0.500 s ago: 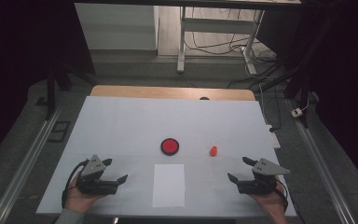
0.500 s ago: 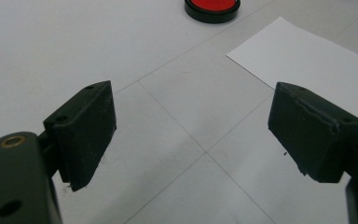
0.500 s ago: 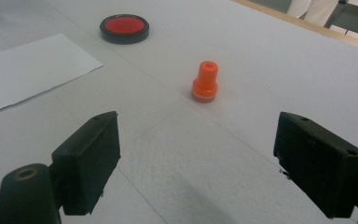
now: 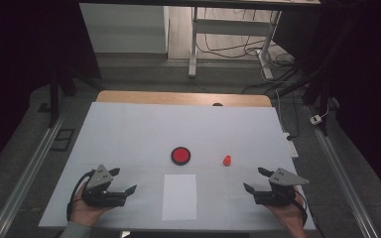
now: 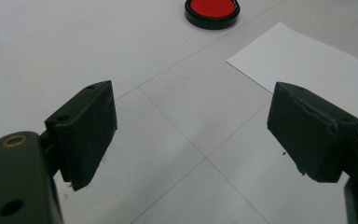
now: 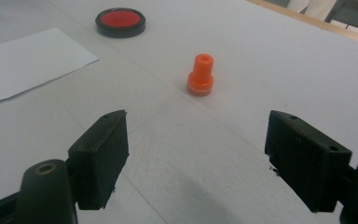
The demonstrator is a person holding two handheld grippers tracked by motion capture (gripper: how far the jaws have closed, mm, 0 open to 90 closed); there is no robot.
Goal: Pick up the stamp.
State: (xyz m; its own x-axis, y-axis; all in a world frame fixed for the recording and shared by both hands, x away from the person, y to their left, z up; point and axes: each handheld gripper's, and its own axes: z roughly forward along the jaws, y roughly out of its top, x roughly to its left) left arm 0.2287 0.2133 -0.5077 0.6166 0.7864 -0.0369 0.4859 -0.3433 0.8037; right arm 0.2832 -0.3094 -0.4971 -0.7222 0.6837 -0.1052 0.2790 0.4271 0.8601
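The orange stamp (image 4: 226, 160) stood upright on the table (image 4: 129, 129), ahead and a little inward of the right gripper (image 4: 258, 180), the nearer one; both it and the left gripper (image 4: 123, 180) were spread wide, holding nothing.

Lab-type test bay: white-covered counter (image 4: 129, 129), aluminium frame rails (image 4: 27, 168), loose cables (image 4: 238, 47) on floor, dark surround.

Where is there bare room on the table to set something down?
Free: the far half beyond the red disc and orange stamp, and between the white sheet and each open gripper, left and right. Nowhere is crowded.
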